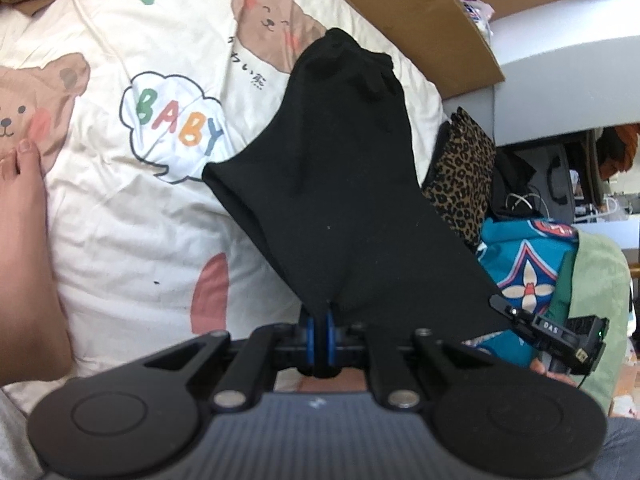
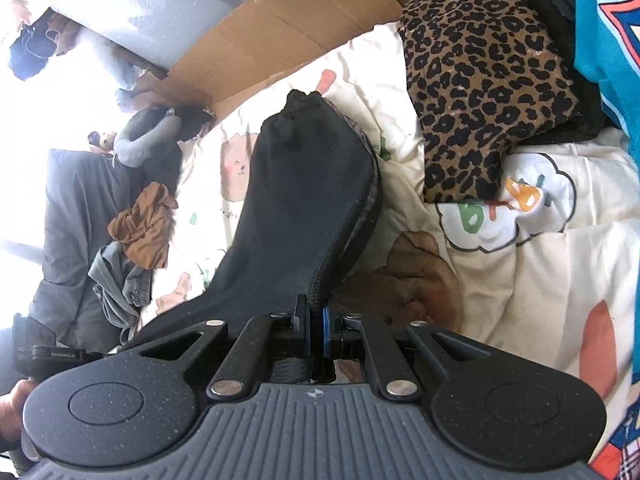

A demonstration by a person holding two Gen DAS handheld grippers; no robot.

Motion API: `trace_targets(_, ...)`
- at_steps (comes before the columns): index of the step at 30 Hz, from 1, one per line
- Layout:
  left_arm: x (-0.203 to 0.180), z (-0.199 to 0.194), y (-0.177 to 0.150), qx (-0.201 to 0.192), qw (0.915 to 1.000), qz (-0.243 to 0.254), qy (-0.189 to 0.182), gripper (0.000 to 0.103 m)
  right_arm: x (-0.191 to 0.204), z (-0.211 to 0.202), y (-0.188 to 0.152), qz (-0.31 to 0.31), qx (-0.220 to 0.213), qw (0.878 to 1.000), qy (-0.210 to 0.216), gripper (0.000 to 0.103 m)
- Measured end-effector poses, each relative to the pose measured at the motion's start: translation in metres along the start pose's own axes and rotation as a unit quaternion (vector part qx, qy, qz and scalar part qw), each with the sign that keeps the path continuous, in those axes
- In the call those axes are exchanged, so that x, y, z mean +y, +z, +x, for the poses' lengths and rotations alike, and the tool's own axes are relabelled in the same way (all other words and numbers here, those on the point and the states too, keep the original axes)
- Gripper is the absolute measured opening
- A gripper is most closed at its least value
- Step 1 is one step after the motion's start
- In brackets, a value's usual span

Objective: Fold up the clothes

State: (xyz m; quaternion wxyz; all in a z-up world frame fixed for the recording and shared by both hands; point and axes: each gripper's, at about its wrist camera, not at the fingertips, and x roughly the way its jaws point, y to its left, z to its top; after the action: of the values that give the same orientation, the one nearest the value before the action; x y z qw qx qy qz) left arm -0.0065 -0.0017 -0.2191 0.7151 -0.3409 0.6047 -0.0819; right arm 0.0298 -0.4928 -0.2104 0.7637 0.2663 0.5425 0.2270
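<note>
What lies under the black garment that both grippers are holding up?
Under the black garment lies the cream bear-print quilt; a folded leopard-print cloth sits beside it. The quilt directly beneath the cloth is covered and cannot be seen.

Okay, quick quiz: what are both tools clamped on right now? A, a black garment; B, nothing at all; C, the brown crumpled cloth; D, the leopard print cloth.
A: the left tool and the right tool each pinch an edge of the black garment, which hangs lifted over the bear-print quilt.

Two grippers (image 1: 320, 320) (image 2: 316, 320), one black garment (image 1: 344, 184), one leopard cloth (image 2: 480, 80), one teal printed cloth (image 1: 520, 264), one brown rag (image 2: 140, 228), one cardboard box (image 2: 288, 32), one quilt (image 1: 120, 220).
</note>
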Motion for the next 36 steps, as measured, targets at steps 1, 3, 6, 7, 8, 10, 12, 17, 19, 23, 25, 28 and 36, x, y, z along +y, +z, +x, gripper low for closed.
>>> trace_targets(1,0.005,-0.003,0.001,-0.002,1.0000,-0.003,0.000,0.006,0.001,0.002,0.003,0.000,-0.001,1.000,0.002,0.004)
trace_targets(3,0.002,0.002,0.008,-0.006,0.9999,-0.009,-0.001,0.006,0.002,0.006,0.008,0.000,-0.004,1.000,0.007,0.004)
trace_targets(6,0.002,0.004,0.021,-0.014,0.9998,-0.016,-0.001,0.006,0.003,0.013,0.017,-0.001,-0.006,1.000,0.012,0.004)
trace_targets(7,0.001,0.005,0.025,-0.014,0.9998,-0.017,-0.001,0.006,0.003,0.016,0.021,-0.001,-0.006,1.000,0.014,0.004)
trace_targets(8,0.001,0.006,0.029,-0.014,0.9998,-0.017,-0.001,0.006,0.004,0.018,0.024,-0.001,-0.006,1.000,0.016,0.004)
trace_targets(10,0.001,0.009,0.039,-0.013,0.9998,-0.011,0.002,0.006,0.004,0.023,0.032,-0.002,-0.008,1.000,0.018,0.004)
trace_targets(12,-0.006,0.018,0.051,-0.014,0.9999,-0.007,0.003,0.006,0.004,0.028,0.039,-0.003,-0.009,1.000,0.021,0.004)
trace_targets(17,-0.003,0.030,0.073,-0.022,0.9997,-0.011,0.003,0.006,0.001,0.043,0.055,0.004,-0.015,1.000,0.023,0.004)
trace_targets(19,-0.001,0.034,0.082,-0.026,0.9996,-0.014,0.005,0.006,0.000,0.049,0.060,0.007,-0.019,0.999,0.025,0.004)
trace_targets(23,0.003,0.043,0.102,-0.025,0.9996,-0.007,0.013,0.006,-0.002,0.061,0.071,0.011,-0.025,0.999,0.023,0.004)
trace_targets(25,0.001,0.051,0.114,-0.023,0.9995,0.001,0.020,0.006,-0.002,0.068,0.077,0.012,-0.028,0.999,0.023,0.004)
trace_targets(28,0.000,0.062,0.134,-0.020,0.9992,0.012,0.031,0.006,-0.003,0.081,0.087,0.013,-0.032,0.999,0.021,0.004)
trace_targets(36,0.006,0.090,0.171,-0.024,0.9981,0.017,0.053,0.006,-0.010,0.116,0.112,0.010,-0.034,0.999,0.019,0.004)
